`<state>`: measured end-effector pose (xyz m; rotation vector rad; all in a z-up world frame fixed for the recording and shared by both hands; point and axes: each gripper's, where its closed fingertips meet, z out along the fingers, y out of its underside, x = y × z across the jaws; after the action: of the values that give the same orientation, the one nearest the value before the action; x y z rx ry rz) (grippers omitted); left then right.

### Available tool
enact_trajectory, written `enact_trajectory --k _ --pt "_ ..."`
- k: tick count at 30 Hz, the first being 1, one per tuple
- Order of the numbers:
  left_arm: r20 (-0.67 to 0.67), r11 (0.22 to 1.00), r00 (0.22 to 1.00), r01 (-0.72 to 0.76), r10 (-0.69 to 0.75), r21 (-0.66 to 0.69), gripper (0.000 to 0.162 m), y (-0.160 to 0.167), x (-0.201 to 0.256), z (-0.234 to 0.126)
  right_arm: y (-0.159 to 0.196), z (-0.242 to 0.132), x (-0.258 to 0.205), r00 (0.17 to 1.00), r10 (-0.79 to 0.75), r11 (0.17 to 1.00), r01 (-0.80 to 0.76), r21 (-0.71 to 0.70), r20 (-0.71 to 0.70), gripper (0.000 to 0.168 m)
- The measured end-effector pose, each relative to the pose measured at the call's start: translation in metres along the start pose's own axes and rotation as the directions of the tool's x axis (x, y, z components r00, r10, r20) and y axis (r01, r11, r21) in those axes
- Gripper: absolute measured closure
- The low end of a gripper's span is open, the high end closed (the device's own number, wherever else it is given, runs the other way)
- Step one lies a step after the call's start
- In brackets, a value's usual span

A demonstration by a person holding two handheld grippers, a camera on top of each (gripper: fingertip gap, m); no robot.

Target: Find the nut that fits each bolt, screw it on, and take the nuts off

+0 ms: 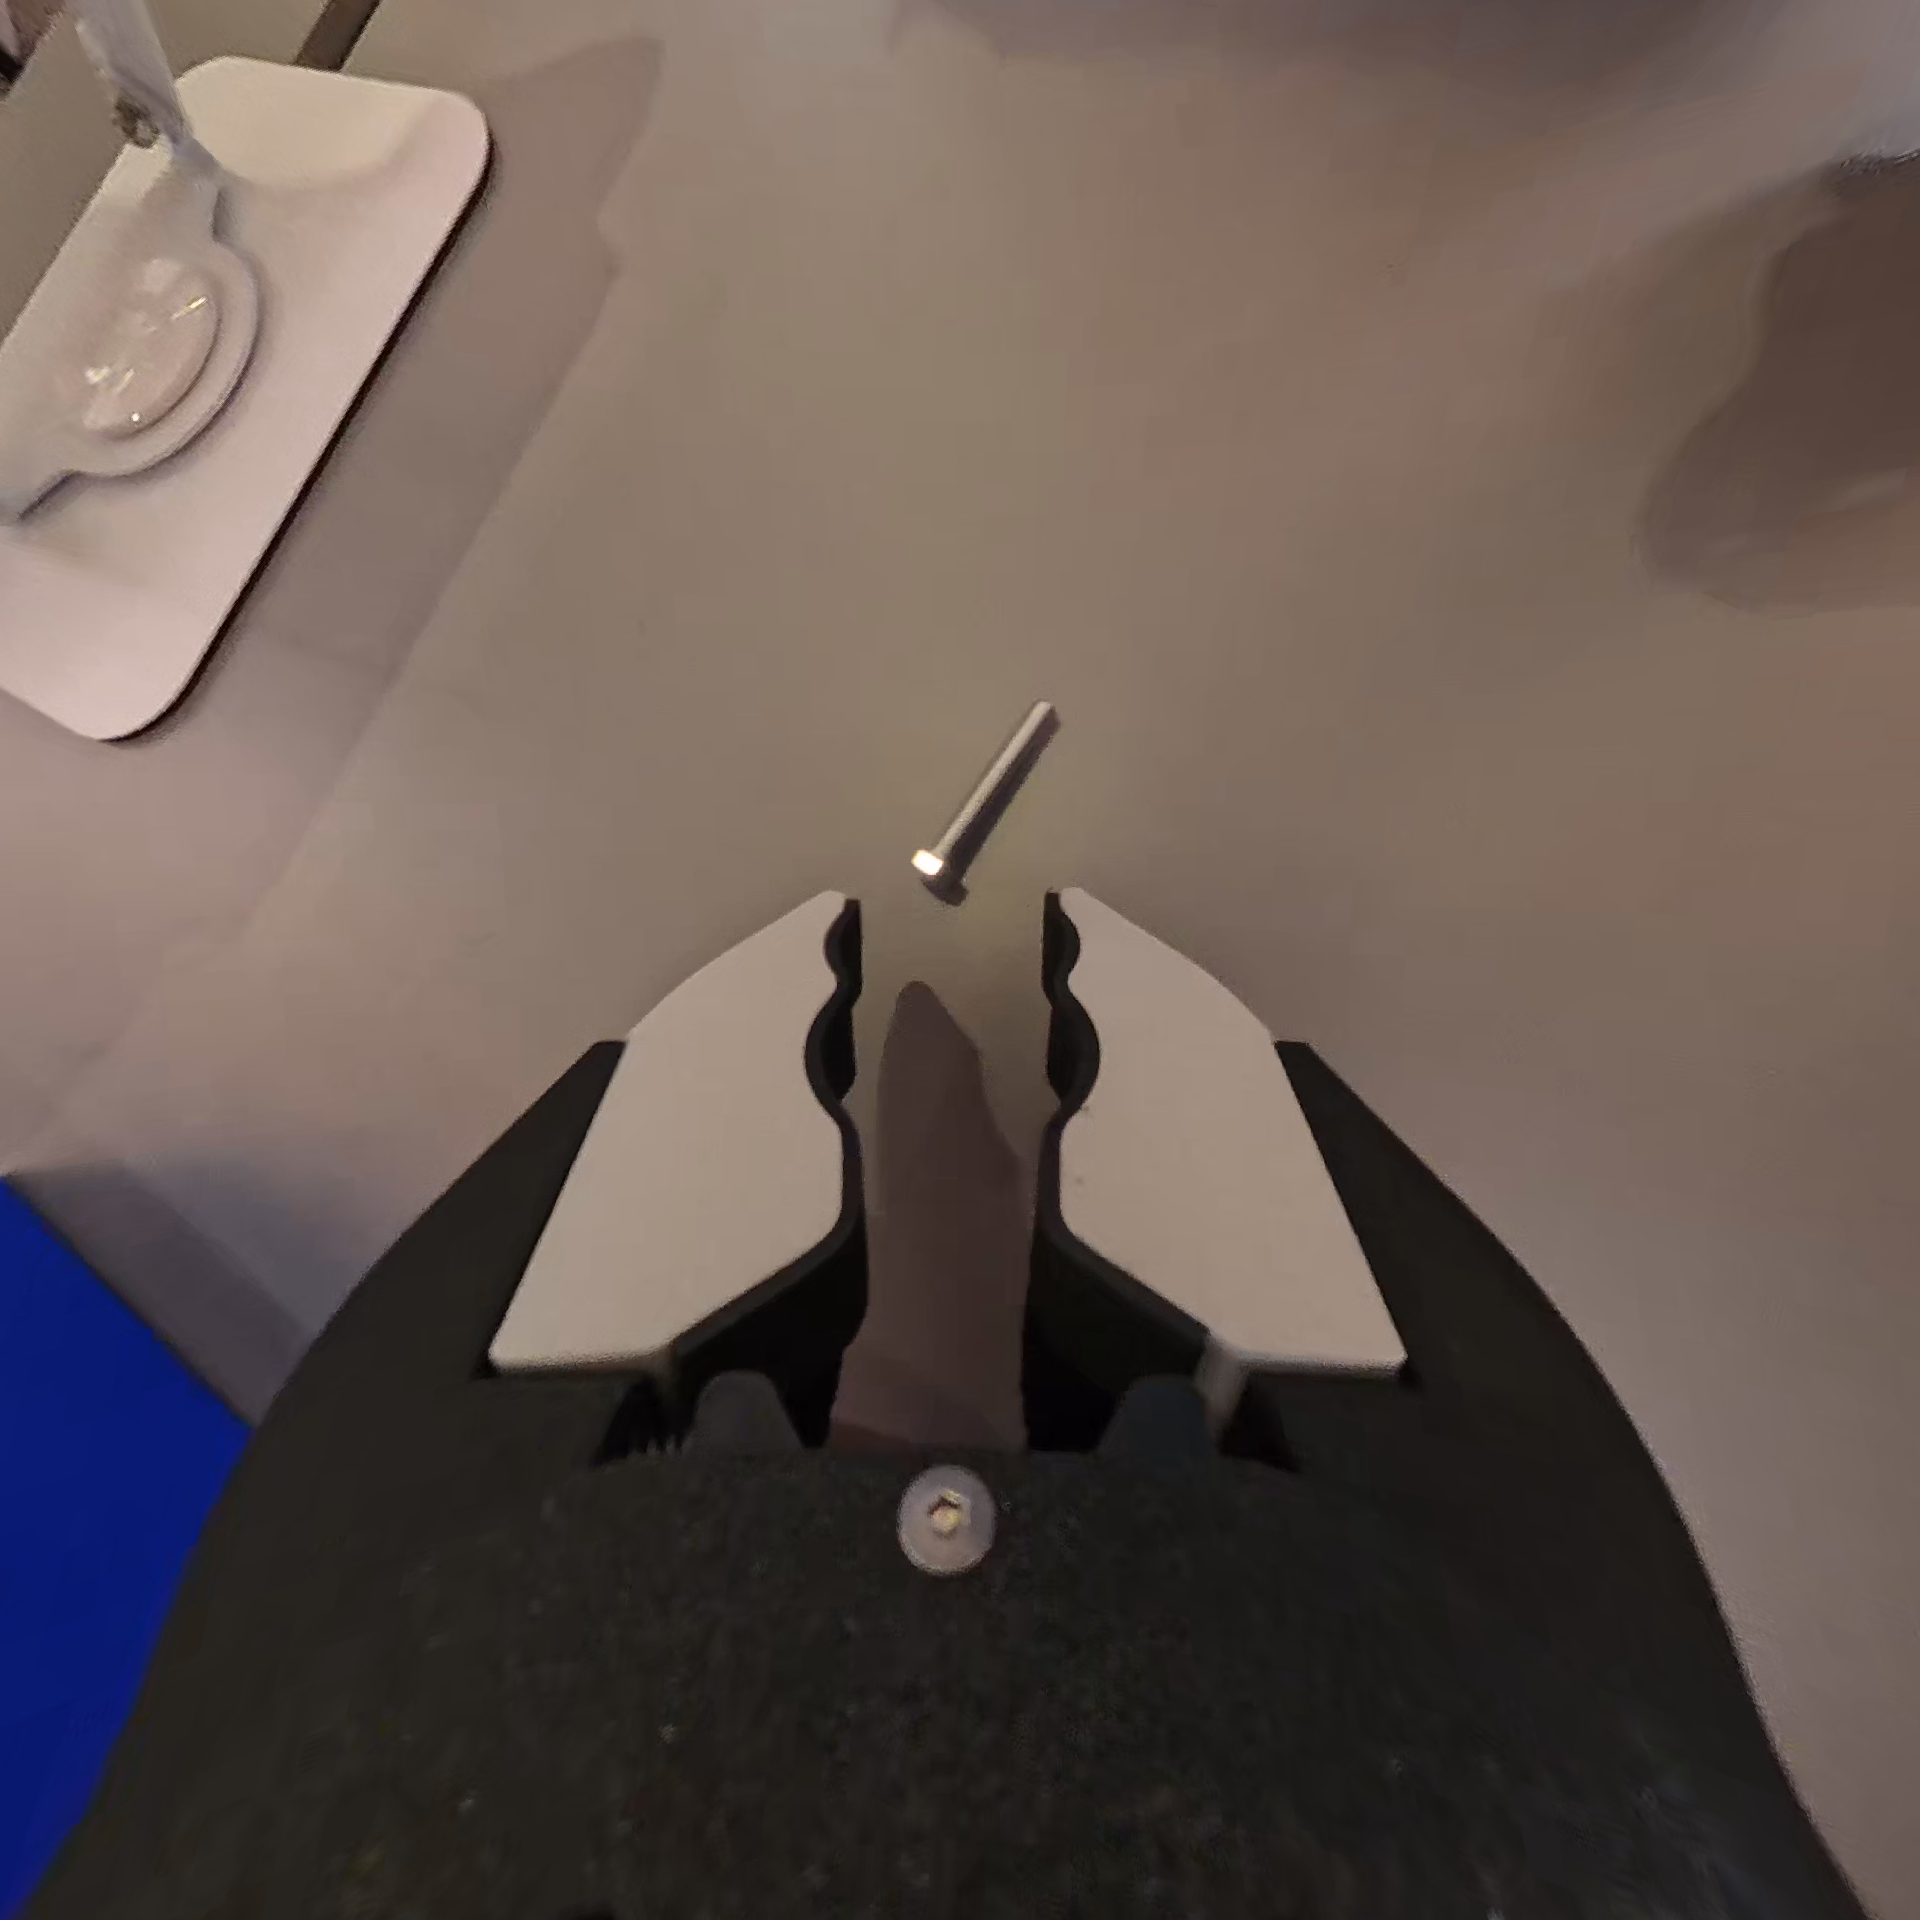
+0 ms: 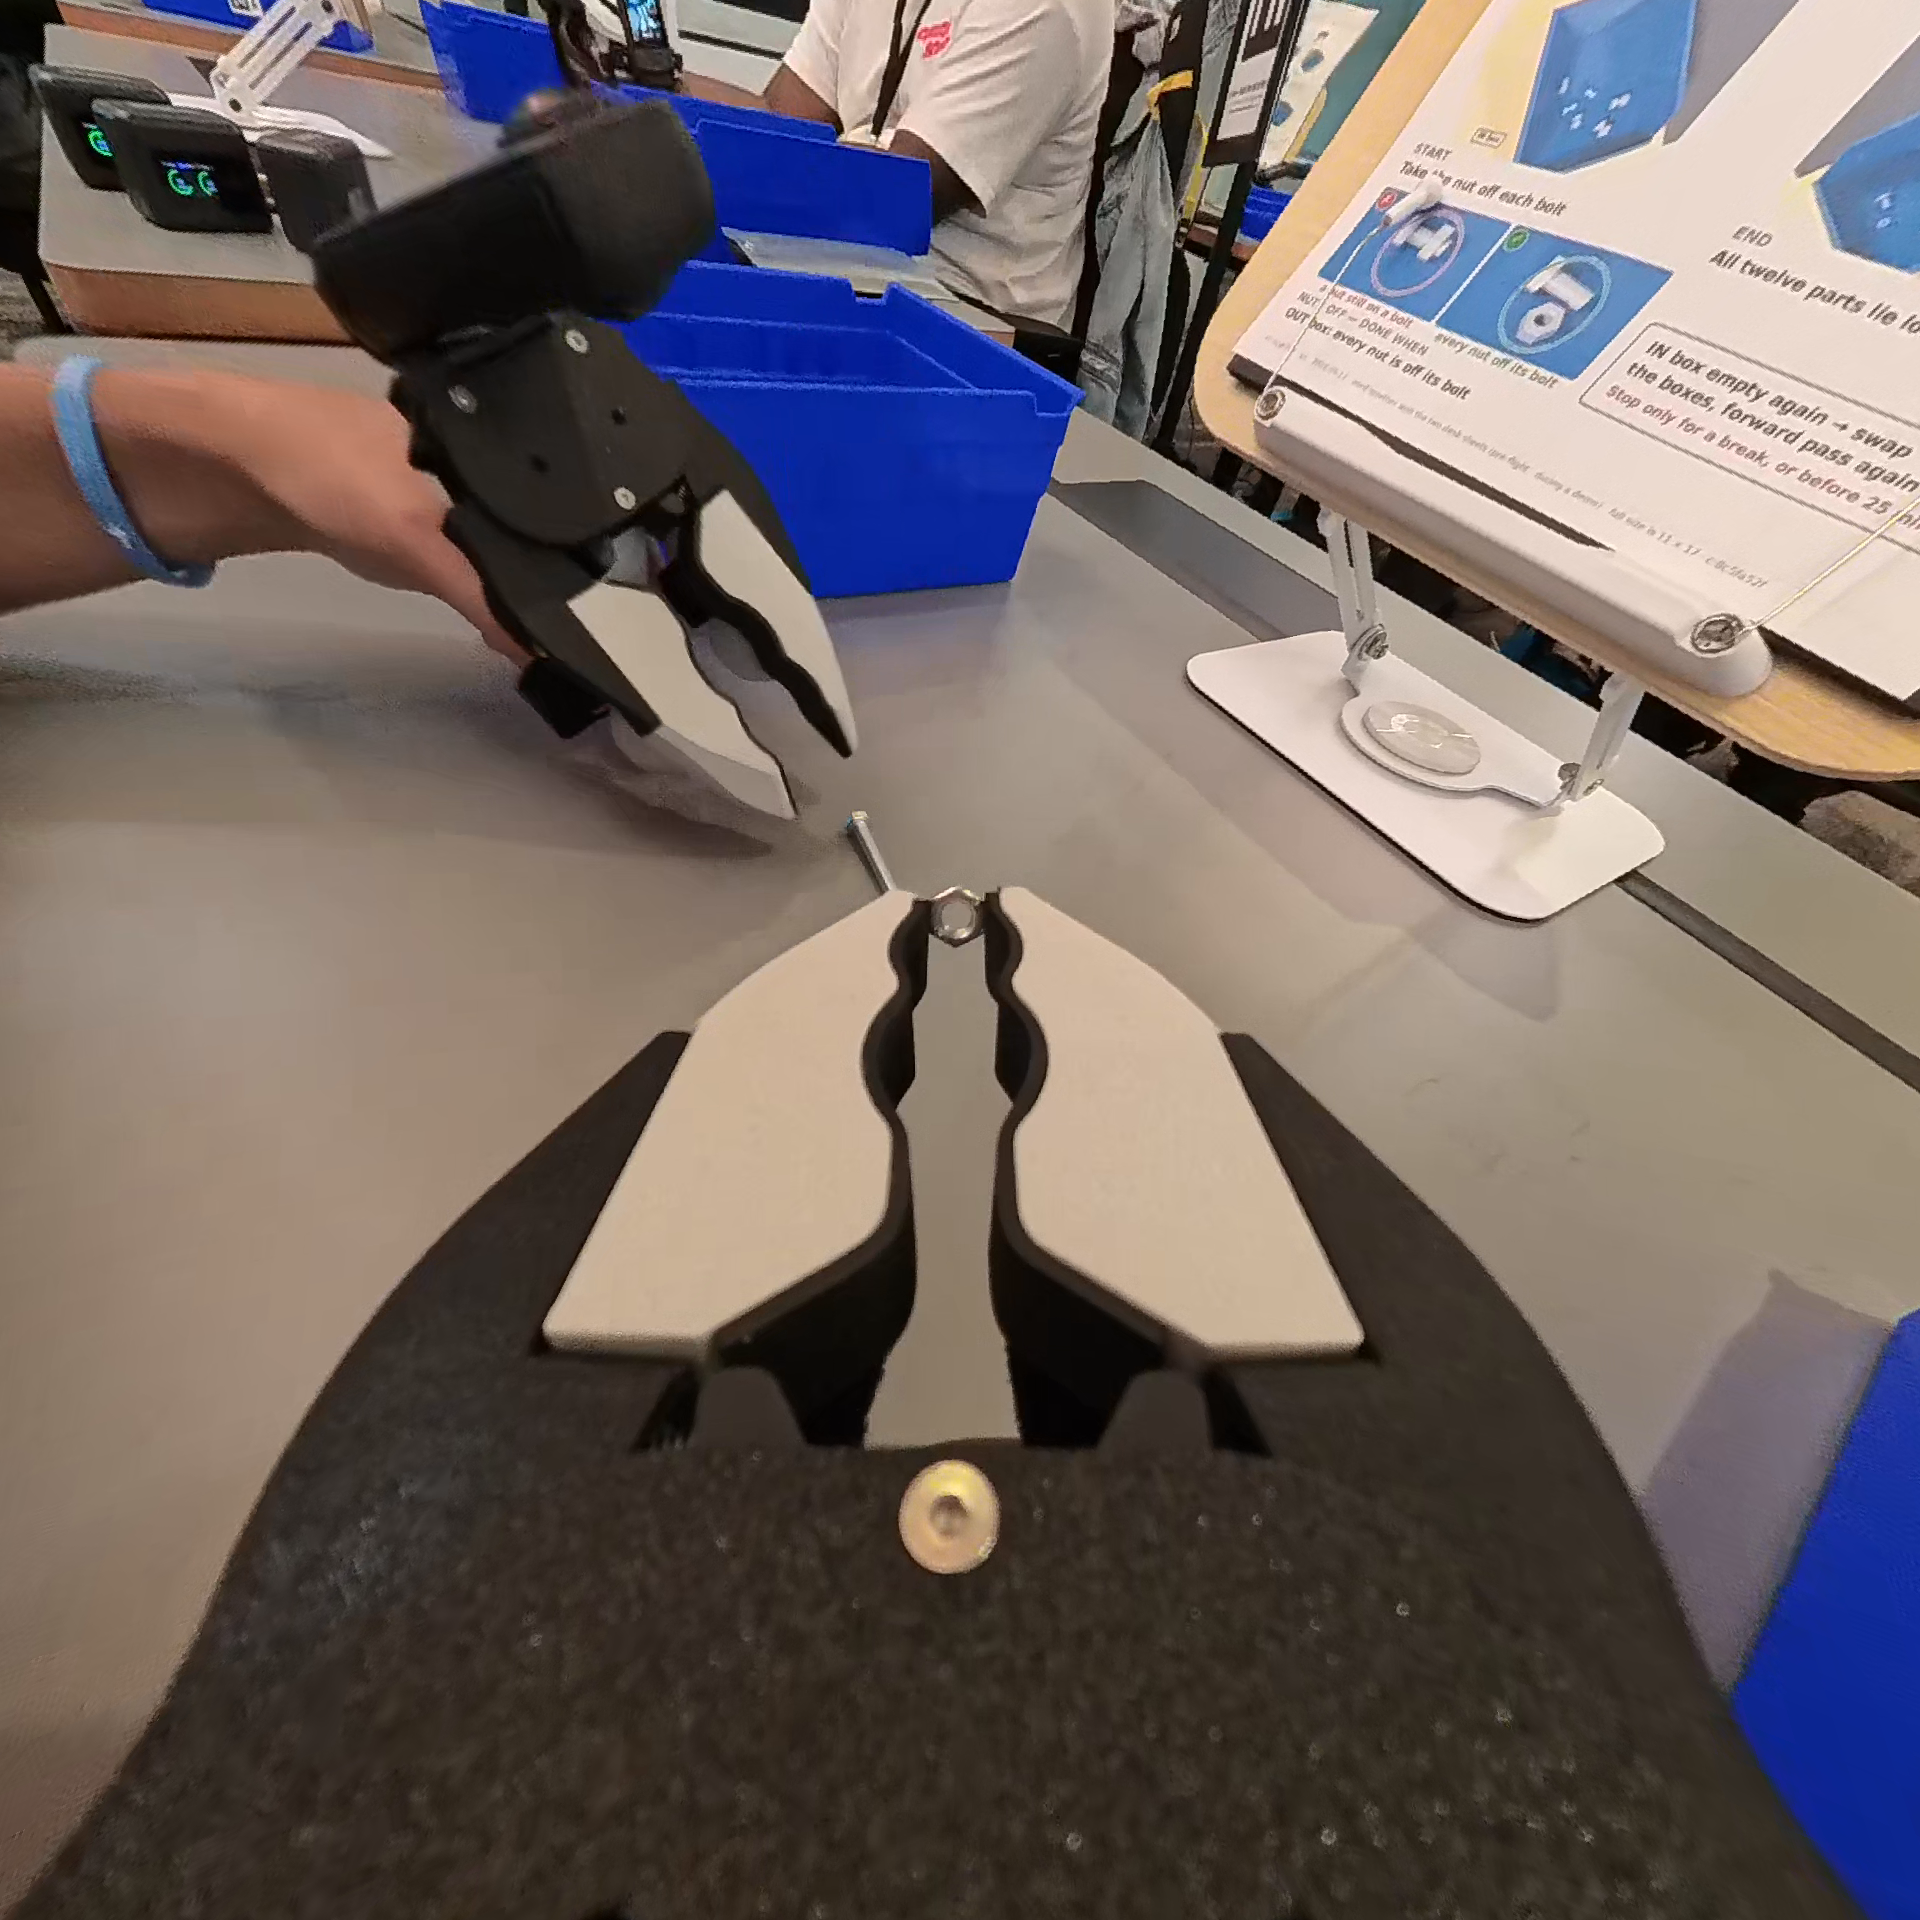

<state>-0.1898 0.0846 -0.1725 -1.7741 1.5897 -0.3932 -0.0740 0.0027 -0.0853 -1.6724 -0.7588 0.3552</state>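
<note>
Bolt (image 1: 989, 802) lies bare on grey table (image 1: 1247, 520), just ahead of parted left gripper (image 1: 951, 904). Right gripper (image 2: 948, 914) pinches nut (image 2: 949, 918) at its tips. Threading not yet begun; removal follows.

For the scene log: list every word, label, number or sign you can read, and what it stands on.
Writing is not copied out here; these things bear it:
Instruction sheet on the white stand: printed lines beside pictures.
Black devices, far left: green glowing marks, too blurred to read.
White shirt of a person behind: red print, too small to read.
Left wrist view: none.
</note>
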Motion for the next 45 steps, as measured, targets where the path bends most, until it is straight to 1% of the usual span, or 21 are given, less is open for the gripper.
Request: enact_trajectory --k 2,6,7,10,11,15,20,23,27,30,32,35,39,42,45 --pt "-0.025 0.999 0.999 0.038 -0.038 -0.002 0.124 0.002 -0.003 0.007 0.001 0.000 0.001 1.000 0.006 1.000 -0.007 0.004 0.005 0.158" --pt "-0.111 0.998 0.992 0.059 -0.059 -0.008 0.124 0.007 -0.005 0.019 0.003 -0.001 0.001 1.000 0.013 1.000 -0.013 0.012 0.017 0.158" --pt "-0.138 0.997 0.988 0.072 -0.071 0.005 0.126 0.005 -0.004 0.019 0.003 -0.001 0.001 1.000 0.013 1.000 -0.013 0.014 0.021 0.158" --pt "-0.167 0.997 0.983 0.082 -0.079 0.007 0.127 0.004 -0.002 0.021 0.003 -0.002 0.003 0.999 0.020 1.000 -0.021 0.023 0.028 0.158" --pt "-0.169 0.997 0.983 0.078 -0.076 0.005 0.129 0.004 -0.001 0.022 0.004 -0.002 0.003 0.999 0.025 0.999 -0.025 0.025 0.032 0.158" --pt "-0.202 0.995 0.975 0.095 -0.093 0.001 0.151 0.003 0.003 0.023 0.007 -0.001 0.003 0.998 0.038 0.999 -0.039 0.026 0.047 0.158" --pt "-0.212 0.995 0.973 0.096 -0.092 0.007 0.152 -0.001 0.007 0.024 0.010 0.002 0.000 0.998 0.036 0.999 -0.037 0.013 0.059 0.158" --pt "-0.234 0.986 0.965 0.142 -0.120 0.081 0.152 -0.015 0.012 0.017 0.010 0.001 0.001 0.997 0.042 0.999 -0.042 0.010 0.057 0.158" --pt "-0.257 0.951 0.950 0.233 -0.178 0.204 0.153 -0.040 0.011 -0.007 0.008 0.001 0.001 0.997 0.050 0.999 -0.051 0.016 0.060 0.158" --pt "-0.267 0.936 0.944 0.260 -0.195 0.237 0.153 -0.047 0.011 -0.021 0.007 0.001 -0.001 0.997 0.044 0.999 -0.045 0.015 0.062 0.158" --pt "-0.220 0.947 0.958 0.230 -0.181 0.225 0.153 -0.041 0.010 -0.023 0.006 0.002 -0.003 0.997 0.045 0.999 -0.046 0.016 0.070 0.158" --pt "-0.179 0.969 0.969 0.198 -0.171 0.147 0.153 -0.022 0.017 -0.017 0.007 0.003 -0.005 0.997 0.041 0.999 -0.042 0.009 0.072 0.158" --pt "-0.175 0.962 0.960 0.241 -0.218 0.128 0.153 -0.011 0.030 -0.013 0.007 0.002 -0.006 0.997 0.041 0.999 -0.041 0.009 0.071 0.158" --pt "-0.147 0.973 0.970 0.209 -0.193 0.097 0.152 -0.002 0.041 -0.011 0.005 0.002 -0.006 0.997 0.039 0.999 -0.039 0.011 0.071 0.158" --pt "-0.188 0.977 0.965 0.199 -0.182 0.076 0.152 0.002 0.055 -0.012 0.005 0.002 -0.007 0.997 0.037 0.999 -0.038 0.010 0.074 0.158"
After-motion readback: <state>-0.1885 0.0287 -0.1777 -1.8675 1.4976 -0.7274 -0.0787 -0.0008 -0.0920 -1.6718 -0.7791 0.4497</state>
